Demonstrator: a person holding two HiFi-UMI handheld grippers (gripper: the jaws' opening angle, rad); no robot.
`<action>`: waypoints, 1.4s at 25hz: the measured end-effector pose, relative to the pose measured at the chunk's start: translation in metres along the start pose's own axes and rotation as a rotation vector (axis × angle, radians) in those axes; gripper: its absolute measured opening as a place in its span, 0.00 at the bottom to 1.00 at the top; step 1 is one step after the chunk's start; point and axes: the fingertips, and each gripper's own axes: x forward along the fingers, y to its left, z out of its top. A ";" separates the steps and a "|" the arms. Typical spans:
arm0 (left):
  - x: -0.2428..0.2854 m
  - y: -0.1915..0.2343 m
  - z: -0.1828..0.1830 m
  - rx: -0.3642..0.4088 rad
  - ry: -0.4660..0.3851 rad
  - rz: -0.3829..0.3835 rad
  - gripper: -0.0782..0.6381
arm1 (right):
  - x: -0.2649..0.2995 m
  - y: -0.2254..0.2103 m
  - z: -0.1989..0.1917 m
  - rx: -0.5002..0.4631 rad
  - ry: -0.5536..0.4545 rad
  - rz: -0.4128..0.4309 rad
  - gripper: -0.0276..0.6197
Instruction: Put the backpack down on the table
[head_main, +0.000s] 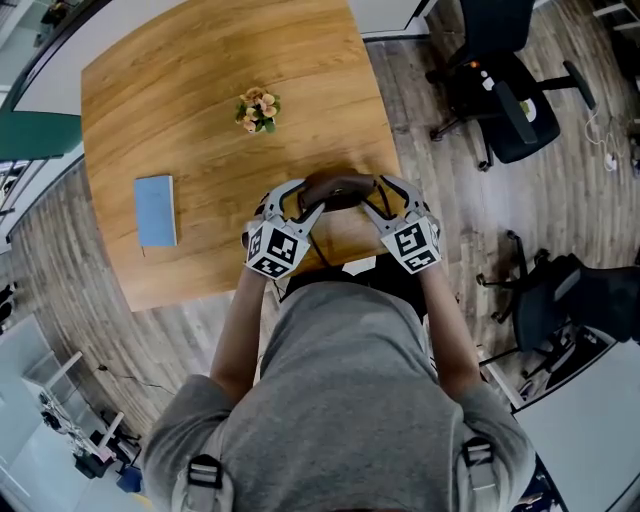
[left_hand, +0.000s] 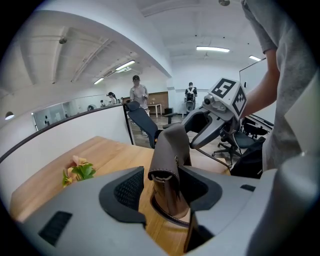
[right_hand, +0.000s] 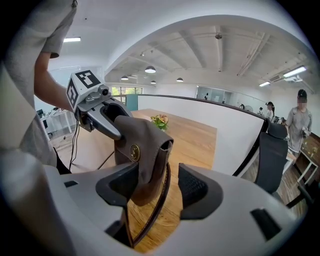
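A brown leather backpack (head_main: 335, 190) stands on the wooden table (head_main: 200, 100) at its near edge, right in front of me. My left gripper (head_main: 300, 205) reaches it from the left and my right gripper (head_main: 385, 200) from the right. In the left gripper view the bag's top (left_hand: 170, 155) sits between the wide-open jaws of the left gripper (left_hand: 162, 187), with a gap beside the left pad. In the right gripper view the flap with its brass stud (right_hand: 142, 150) hangs between the jaws of the right gripper (right_hand: 160, 187), with a gap on the right. Neither gripper clamps it.
A small pot of flowers (head_main: 258, 110) stands mid-table and a blue book (head_main: 155, 210) lies at the left. Black office chairs (head_main: 500, 80) (head_main: 560, 300) stand on the wooden floor to the right. People stand far off in the room.
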 end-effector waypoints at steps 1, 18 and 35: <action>-0.001 0.001 -0.001 -0.002 0.000 0.002 0.42 | -0.001 -0.001 0.000 0.005 -0.004 -0.003 0.44; -0.030 0.006 -0.028 -0.055 0.015 0.039 0.41 | -0.016 -0.001 -0.003 0.116 -0.056 0.008 0.35; -0.037 -0.001 -0.046 -0.049 0.063 0.047 0.14 | -0.023 0.010 -0.012 0.062 -0.018 0.028 0.05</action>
